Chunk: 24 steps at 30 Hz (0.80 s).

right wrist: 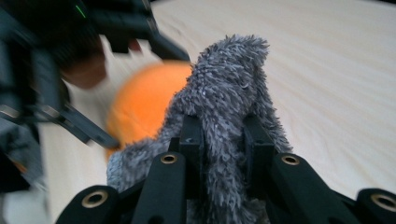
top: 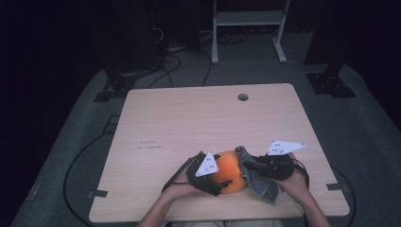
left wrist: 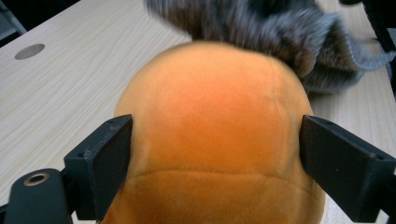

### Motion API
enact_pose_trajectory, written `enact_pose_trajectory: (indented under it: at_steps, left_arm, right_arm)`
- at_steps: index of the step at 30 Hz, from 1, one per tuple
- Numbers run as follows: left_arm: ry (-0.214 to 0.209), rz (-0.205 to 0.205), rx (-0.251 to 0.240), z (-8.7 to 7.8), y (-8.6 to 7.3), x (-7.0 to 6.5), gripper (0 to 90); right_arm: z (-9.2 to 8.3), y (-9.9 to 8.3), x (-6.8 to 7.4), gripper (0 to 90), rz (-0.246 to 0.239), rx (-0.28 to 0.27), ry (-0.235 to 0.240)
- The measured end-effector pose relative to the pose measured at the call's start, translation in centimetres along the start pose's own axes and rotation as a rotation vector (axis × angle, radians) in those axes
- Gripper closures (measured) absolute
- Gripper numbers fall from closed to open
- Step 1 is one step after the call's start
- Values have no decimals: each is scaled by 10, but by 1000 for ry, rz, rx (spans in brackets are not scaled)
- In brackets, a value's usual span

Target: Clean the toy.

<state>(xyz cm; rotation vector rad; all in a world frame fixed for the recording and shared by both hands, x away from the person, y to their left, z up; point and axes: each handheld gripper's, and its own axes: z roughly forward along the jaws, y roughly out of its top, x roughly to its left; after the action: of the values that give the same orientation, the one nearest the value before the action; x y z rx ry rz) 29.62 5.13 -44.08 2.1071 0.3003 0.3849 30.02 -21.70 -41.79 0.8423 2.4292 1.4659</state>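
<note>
The tabletop [top: 189, 118] is light wood with a round hole [top: 242, 97] near its far edge. All handled items sit near the front edge, at the centre.

Left hand [top: 182, 188]: it holds the left gripper [top: 218, 182], which carries a grey three-cornered plate [top: 207, 164] on top. In the left gripper view the gripper [left wrist: 212, 154] has its jaws set wide, one on each side of the orange plush [left wrist: 210, 135], with both inner faces against the plush flanks. The plush is round, with a seam running over its top.

Centre: in the high view the orange plush [top: 230, 169] rests on the tabletop between the two grippers, touching the grey cloth [top: 257, 182] on its right side.

Right hand [top: 295, 182]: it holds the right gripper [top: 253, 164]. In the right gripper view the gripper [right wrist: 223, 140] has its jaws narrow, clamped on a fold of the fuzzy grey cloth [right wrist: 229, 84], which stands up between them. Beyond the cloth lies the orange plush [right wrist: 144, 102], blurred, with the left gripper [right wrist: 79, 70] at its far side.

Floor behind the tabletop: cables [top: 165, 61] and a white frame [top: 248, 28].
</note>
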Motion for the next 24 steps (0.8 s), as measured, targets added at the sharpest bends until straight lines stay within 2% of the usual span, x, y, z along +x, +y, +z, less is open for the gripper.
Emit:
enact_pose_trajectory:
  at_steps: [5,7,11,15,17,19,22,24]
  left_arm:
    - [3,-24,-6,2,1,1,109]
    - [11,-20,-5,3,2,0,109]
    - [31,-44,37,3,6,-1,115]
    - [42,-23,57,4,9,-1,117]
    - [49,-29,57,4,9,-2,116]
    - [53,-36,80,4,11,-2,121]
    - [76,-38,89,4,13,-6,110]
    - [107,-60,86,5,12,-7,83]
  right_arm:
    - [1,-8,-2,735,17,15,-19]
    - [0,-9,-2,736,22,19,-22]
    - [0,-11,-2,735,18,24,-31]
    - [0,-12,-2,735,26,26,-31]
    - [0,-13,-3,735,28,25,-33]
    - [0,-13,-3,735,28,28,-35]
    - [0,-14,-3,735,30,28,-37]
    - [-1,-15,-4,735,31,27,-37]
